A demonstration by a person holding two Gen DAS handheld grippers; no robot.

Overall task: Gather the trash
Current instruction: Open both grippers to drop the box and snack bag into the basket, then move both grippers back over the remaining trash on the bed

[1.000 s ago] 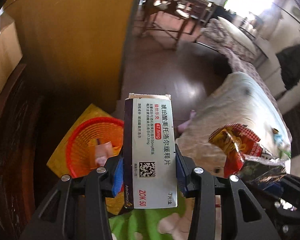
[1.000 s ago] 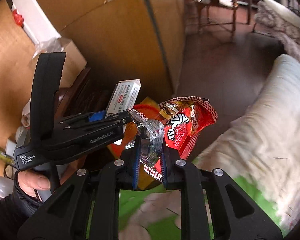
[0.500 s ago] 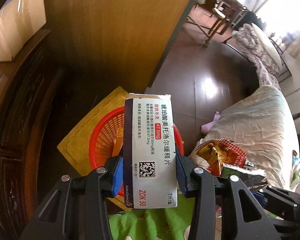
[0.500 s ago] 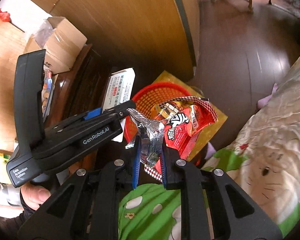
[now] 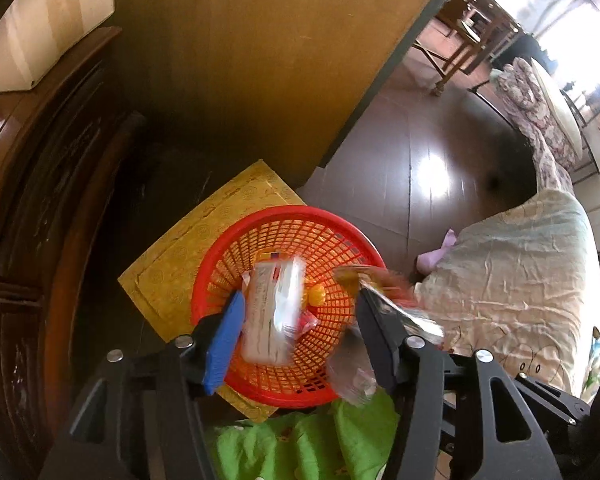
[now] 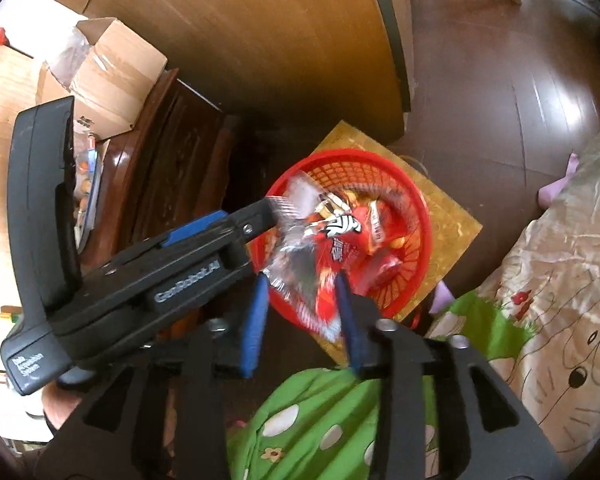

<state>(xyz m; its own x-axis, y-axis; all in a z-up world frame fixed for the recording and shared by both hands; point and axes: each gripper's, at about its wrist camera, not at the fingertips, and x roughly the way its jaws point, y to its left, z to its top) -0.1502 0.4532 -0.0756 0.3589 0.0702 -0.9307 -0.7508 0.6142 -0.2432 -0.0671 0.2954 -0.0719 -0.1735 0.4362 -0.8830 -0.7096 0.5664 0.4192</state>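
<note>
Here, motion blur is smearing the white medicine box (image 5: 274, 312) and the crinkled red snack wrapper (image 6: 332, 252) — both are showing mid-frame over the red mesh basket (image 5: 332, 232), free of the pads. Left claw (image 5: 300, 320) and right claw (image 6: 300, 308) are both standing spread.

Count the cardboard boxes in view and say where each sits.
2 cardboard boxes: an open one on the dark cabinet, and a closed one on the cabinet in the left view, possibly the same box. Others may be hidden.
</note>
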